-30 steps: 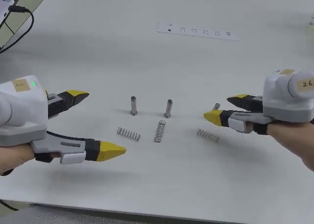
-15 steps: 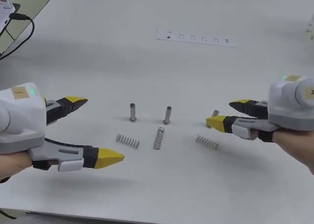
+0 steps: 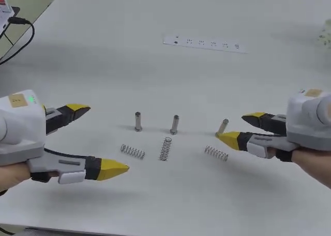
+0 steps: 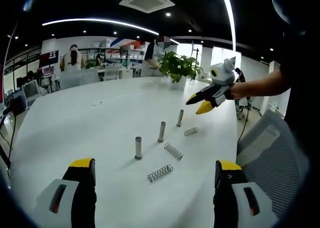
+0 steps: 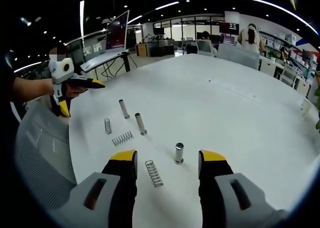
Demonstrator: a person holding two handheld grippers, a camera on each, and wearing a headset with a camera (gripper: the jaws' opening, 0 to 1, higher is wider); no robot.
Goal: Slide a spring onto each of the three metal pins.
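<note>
Three metal pins (image 3: 175, 124) upright toward the near edge of the workbench (image 3: 155, 70), three springs (image 3: 165, 148) lying beside them, left gripper (image 3: 103, 137) and right gripper (image 3: 232, 126) both open, empty

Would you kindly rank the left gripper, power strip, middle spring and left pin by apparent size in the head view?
1. left gripper, though nearness to the camera inflates it
2. power strip
3. middle spring and left pin: look alike, no ranking

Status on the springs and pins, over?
Left hand-held gripper open, empty. Right hand-held gripper open, empty. Three grey metal pins bare; three coiled wire springs loose on white table. Nothing blocking.
</note>
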